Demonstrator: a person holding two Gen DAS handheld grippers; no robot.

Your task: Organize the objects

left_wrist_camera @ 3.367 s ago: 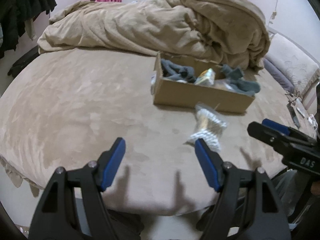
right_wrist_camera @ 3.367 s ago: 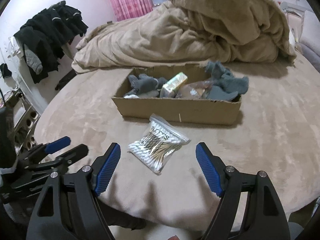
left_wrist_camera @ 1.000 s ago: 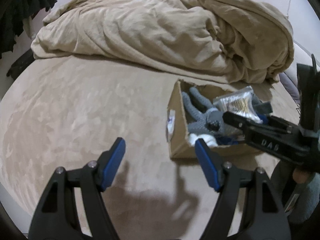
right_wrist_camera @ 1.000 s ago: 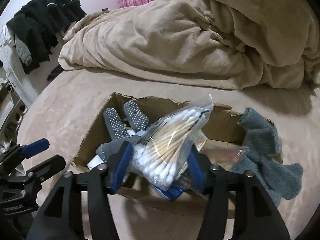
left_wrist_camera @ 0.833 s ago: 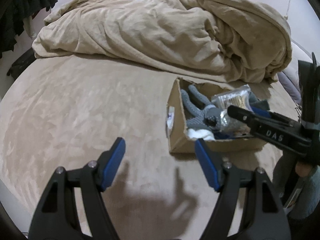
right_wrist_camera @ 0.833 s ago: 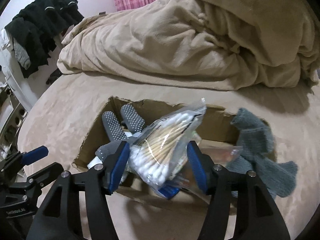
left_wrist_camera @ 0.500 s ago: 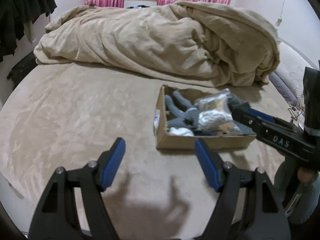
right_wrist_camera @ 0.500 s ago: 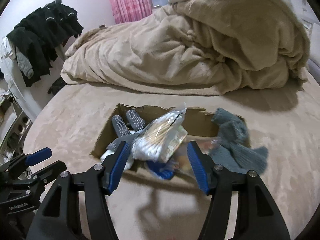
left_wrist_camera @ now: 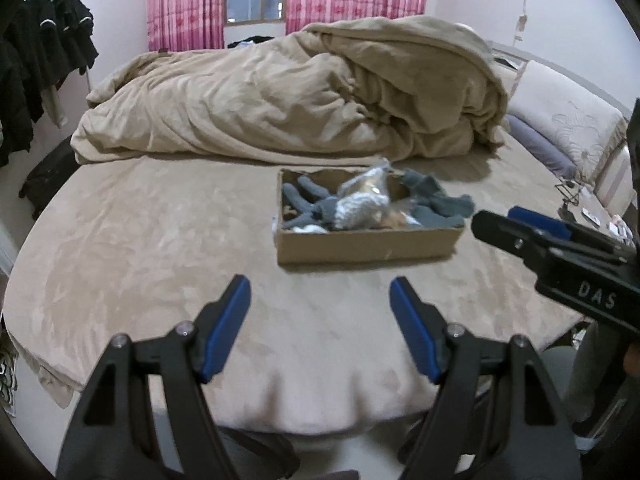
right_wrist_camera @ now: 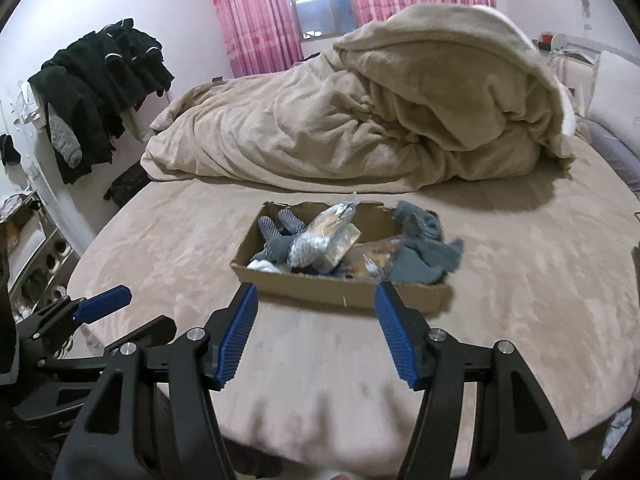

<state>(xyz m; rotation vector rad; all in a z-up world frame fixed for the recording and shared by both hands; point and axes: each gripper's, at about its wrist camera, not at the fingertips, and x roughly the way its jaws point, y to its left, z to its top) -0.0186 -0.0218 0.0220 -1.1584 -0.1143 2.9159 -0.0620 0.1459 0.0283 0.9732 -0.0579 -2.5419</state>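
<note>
Cotton swab bag (right_wrist_camera: 316, 240) lies inside the cardboard box (right_wrist_camera: 340, 294), leaning on grey gloves (right_wrist_camera: 276, 236), with grey socks (right_wrist_camera: 424, 256) draped over the box's right end. Box sits mid-bed on the tan sheet (right_wrist_camera: 520, 300), in front of a heaped beige duvet (right_wrist_camera: 360, 120). My right gripper (right_wrist_camera: 316, 332) hangs near the box's front wall, fingers spread wide, holding nothing. My left gripper (left_wrist_camera: 320, 320) hovers above the sheet, well back from the box (left_wrist_camera: 368, 244), fingers also released and empty. Black clothes (right_wrist_camera: 100, 92) hang at left.
</note>
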